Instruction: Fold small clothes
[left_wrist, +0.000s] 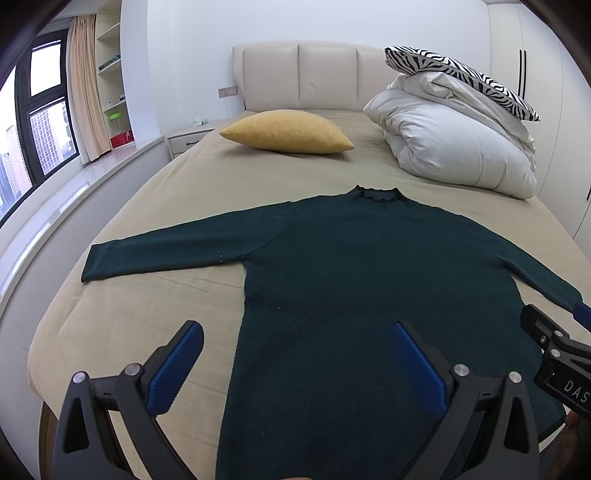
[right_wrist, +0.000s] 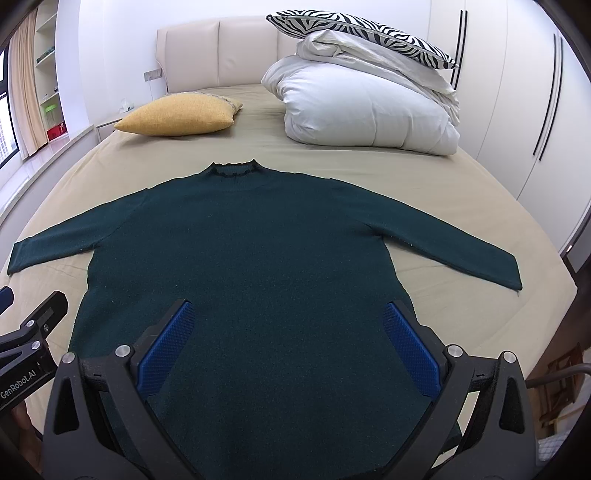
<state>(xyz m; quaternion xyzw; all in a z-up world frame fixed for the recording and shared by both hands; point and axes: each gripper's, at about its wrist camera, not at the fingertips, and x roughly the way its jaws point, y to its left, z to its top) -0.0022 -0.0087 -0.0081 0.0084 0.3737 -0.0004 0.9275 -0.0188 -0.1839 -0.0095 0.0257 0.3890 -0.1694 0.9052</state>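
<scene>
A dark green long-sleeved sweater lies flat on the beige bed, collar toward the headboard, both sleeves spread out. It also shows in the right wrist view. My left gripper is open and empty, above the sweater's lower left edge. My right gripper is open and empty, above the sweater's lower middle. The right gripper shows at the right edge of the left wrist view. The left gripper shows at the left edge of the right wrist view.
A yellow cushion lies near the headboard. A folded white duvet with a zebra-print pillow on top sits at the bed's far right. A window sill runs along the left, wardrobes along the right.
</scene>
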